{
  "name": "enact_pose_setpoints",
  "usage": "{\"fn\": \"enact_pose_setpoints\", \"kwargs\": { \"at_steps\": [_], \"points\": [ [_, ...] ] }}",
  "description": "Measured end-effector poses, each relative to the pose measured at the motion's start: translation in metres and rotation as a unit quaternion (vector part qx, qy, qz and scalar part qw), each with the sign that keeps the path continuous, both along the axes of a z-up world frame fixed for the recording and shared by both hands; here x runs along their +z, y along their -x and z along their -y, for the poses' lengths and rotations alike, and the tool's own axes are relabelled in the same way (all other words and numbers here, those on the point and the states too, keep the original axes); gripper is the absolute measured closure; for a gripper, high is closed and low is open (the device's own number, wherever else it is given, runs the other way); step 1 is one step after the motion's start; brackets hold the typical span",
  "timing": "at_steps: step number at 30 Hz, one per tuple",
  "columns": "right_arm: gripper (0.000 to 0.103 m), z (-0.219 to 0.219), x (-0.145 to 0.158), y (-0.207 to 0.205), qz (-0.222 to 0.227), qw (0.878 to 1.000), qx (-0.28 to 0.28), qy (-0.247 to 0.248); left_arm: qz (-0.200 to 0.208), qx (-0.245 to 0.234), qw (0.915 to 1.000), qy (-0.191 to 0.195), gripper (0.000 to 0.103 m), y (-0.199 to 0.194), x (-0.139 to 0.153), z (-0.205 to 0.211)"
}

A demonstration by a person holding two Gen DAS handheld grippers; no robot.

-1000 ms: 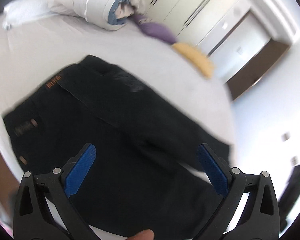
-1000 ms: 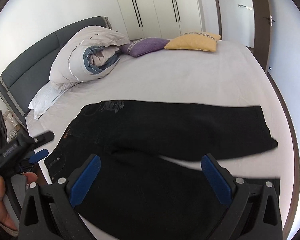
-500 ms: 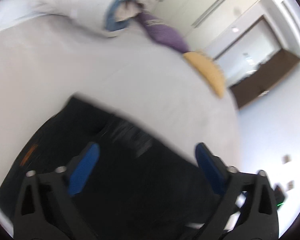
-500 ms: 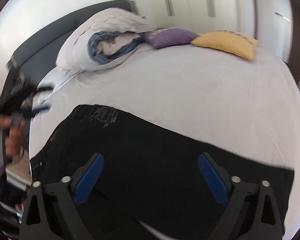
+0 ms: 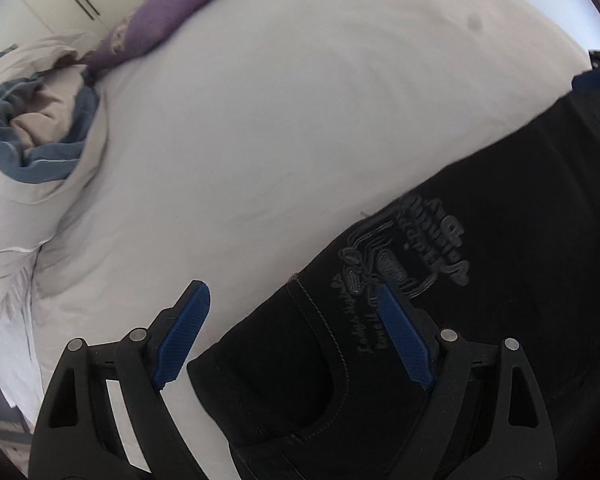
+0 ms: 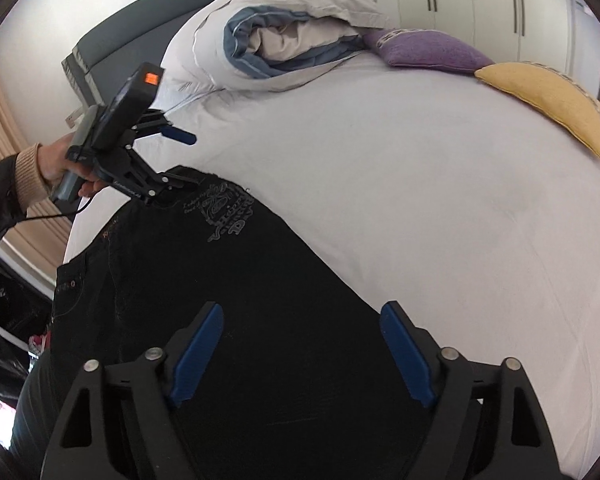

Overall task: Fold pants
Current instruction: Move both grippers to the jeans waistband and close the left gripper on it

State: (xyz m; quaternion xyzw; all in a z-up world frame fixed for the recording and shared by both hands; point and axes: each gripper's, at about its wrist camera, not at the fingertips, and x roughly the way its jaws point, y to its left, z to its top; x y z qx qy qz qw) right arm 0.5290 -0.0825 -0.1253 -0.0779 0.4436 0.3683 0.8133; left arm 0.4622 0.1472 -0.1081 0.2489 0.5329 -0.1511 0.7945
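- A second ago my left gripper (image 5: 294, 334) hung over the middle of the black pants (image 5: 480, 280), with dark cloth filling the space between its jaws; now it sits at the waistband corner, and I see that corner between the spread jaws, with white sheet (image 5: 280, 120) under the left pad.
- From the right wrist camera, the left gripper (image 6: 180, 160) has come up from beside the bed to the far waist corner; its lower finger looks to be on the cloth, but I cannot tell if it touches.
- My right gripper (image 6: 302, 354) has jaws wide apart, and the pants (image 6: 260, 300) now fill everything between and ahead of them, where before both legs and the hems lay in view.
- The printed emblem (image 5: 412, 256) lies just ahead of my left gripper's right pad.
- Count: one pair of pants, spread flat on the bed; two grippers, neither pinching anything.
- One rolled duvet (image 6: 284, 40), far ahead of the right jaws.
- Two cushions beyond the right jaws: one purple cushion (image 6: 424, 52), one yellow cushion (image 6: 548, 100), touching each other.
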Motion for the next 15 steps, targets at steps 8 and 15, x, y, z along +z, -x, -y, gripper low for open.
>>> {"fn": "enact_pose_setpoints", "kwargs": {
  "at_steps": [8,15],
  "points": [
    [0.028,-0.016,-0.024,-0.01,-0.01,0.999,0.038,0.019,-0.068,-0.014,0.997,0.035,0.041,-0.038,-0.041,-0.004],
    [0.033,-0.017,-0.027,-0.016,-0.014,0.998,0.046,0.026,-0.103,-0.018,0.993,0.055,0.072,-0.059,-0.059,-0.008]
  ]
}}
